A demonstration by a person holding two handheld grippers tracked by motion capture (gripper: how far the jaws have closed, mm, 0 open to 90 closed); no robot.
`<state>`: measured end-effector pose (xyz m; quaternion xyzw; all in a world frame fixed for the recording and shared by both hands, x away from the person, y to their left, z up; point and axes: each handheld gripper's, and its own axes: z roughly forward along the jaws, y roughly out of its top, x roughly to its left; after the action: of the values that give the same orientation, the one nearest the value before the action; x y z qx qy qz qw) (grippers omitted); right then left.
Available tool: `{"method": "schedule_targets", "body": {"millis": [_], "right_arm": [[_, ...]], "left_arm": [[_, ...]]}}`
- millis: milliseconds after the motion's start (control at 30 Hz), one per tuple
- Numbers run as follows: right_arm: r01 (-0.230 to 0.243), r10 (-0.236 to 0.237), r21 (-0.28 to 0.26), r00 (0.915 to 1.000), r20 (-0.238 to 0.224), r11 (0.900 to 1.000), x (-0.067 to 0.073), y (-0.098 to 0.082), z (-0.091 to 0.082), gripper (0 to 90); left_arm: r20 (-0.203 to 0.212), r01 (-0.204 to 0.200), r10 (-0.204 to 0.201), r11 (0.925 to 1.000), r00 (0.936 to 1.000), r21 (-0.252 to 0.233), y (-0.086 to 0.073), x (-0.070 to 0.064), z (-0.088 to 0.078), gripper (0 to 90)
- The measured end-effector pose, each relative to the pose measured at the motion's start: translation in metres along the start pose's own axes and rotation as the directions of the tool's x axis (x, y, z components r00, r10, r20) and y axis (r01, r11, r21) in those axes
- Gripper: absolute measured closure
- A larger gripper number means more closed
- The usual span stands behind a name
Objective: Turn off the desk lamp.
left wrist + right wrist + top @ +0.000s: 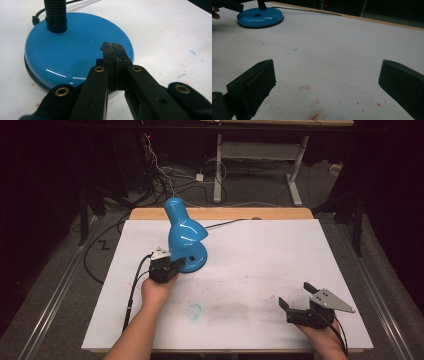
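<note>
Lamp [184,232], blue, stands at the table's [300,250] far left, its round base [75,50] directly under the left gripper's [112,46] tips. That gripper's jaws are pressed together with nothing between them, the tips over the base's near edge; whether they touch it I cannot tell. Right gripper [296,296] sits well apart at the near right, jaws spread wide and empty over bare white table. Count: 1 lamp, 2 grippers, 1 cord [227,223] trailing from the lamp.
</note>
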<state>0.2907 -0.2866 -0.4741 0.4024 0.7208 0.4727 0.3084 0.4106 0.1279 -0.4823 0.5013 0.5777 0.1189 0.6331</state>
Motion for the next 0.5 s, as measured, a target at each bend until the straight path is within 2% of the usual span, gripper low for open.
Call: {"method": "schedule_targets", "body": {"millis": [100,233,500], "right_arm": [[0.002,-0.002,-0.004,1.0000,0.000,1.000,-0.001,0.000,-0.001,1.8],[-0.003,0.004,-0.005,1.0000,0.002,1.000,0.000,0.000,-0.002,1.8],[0.002,-0.002,-0.005,1.0000,0.001,1.000,0.001,0.000,-0.003,1.8]], "left_arm": [[0.008,-0.026,0.026,0.9996,0.9996,0.013,-0.002,-0.001,-0.010,88.2],[0.017,-0.038,0.038,0.9992,0.9991,0.014,-0.004,0.000,-0.026,88.1],[0.052,-0.080,0.080,0.9968,0.9954,0.001,-0.014,-0.003,-0.071,88.1]]}}
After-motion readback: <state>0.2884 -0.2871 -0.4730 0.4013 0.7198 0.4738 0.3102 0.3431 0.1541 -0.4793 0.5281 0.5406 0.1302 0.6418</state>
